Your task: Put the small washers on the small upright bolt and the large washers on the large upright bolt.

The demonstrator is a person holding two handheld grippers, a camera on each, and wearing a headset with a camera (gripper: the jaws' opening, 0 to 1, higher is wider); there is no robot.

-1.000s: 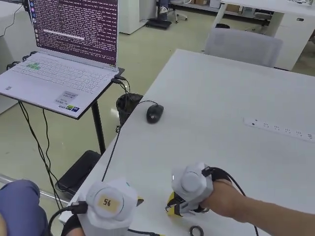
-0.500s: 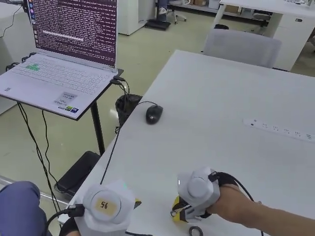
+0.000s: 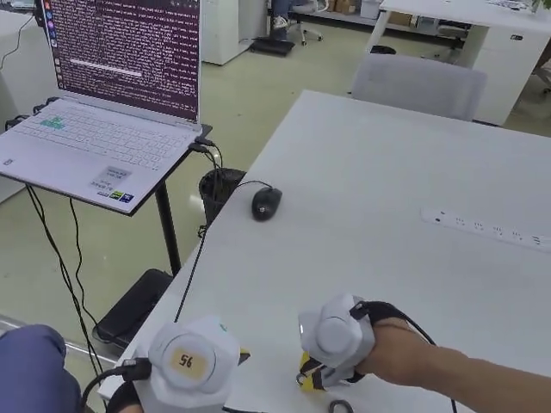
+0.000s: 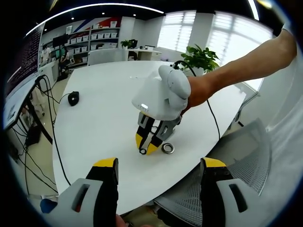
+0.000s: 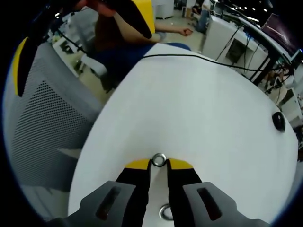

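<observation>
small washer pinched between right gripper fingers

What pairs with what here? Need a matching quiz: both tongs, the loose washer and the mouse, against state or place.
Things:
1. left tongs
2. right tongs
3. loose washer
4. mouse

States or places:
a. on the table, right beside the closed tongs' tips
b. open, nothing between them
c. near the table edge on the laptop side
d. shut on a second washer

Pairs: 1-b, 2-d, 3-a, 4-c.
</observation>
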